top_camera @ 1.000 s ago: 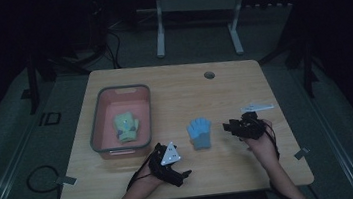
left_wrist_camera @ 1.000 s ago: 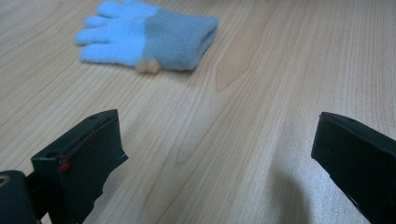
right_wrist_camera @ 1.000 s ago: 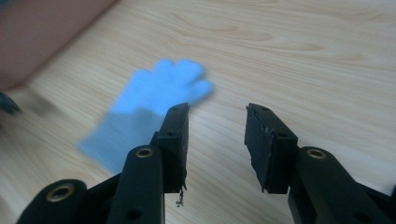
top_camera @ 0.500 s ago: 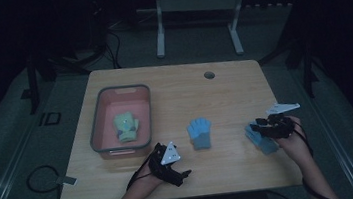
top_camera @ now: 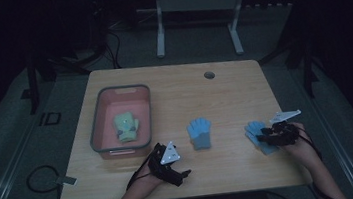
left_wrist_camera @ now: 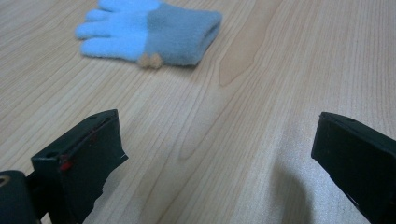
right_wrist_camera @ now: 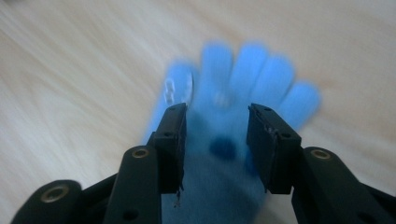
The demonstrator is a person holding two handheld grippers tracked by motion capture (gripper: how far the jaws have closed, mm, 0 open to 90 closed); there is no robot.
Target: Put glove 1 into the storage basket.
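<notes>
A blue glove (top_camera: 257, 134) lies flat near the table's right edge, fingers pointing away. My right gripper (top_camera: 266, 137) is low over its palm. In the right gripper view the jaws (right_wrist_camera: 217, 112) straddle that glove (right_wrist_camera: 243, 70). They have just been opening, and the pads do not press on it. A second blue glove with a grey cuff (top_camera: 200, 133) lies mid-table. My left gripper (top_camera: 180, 172) rests near the front edge, open wide with nothing between its jaws (left_wrist_camera: 215, 128). The grey-cuffed glove (left_wrist_camera: 154, 30) lies ahead of it.
A pink tub (top_camera: 97, 119) stands at the left of the wooden table (top_camera: 178, 86) with a pale green glove (top_camera: 126, 128) inside. A small round hole (top_camera: 209, 74) sits near the far edge. A metal stand (top_camera: 195, 17) rises behind the table.
My right gripper has carried the blue glove from beside the middle glove out to the table's right side and lowered it there. The left gripper has stayed put.
</notes>
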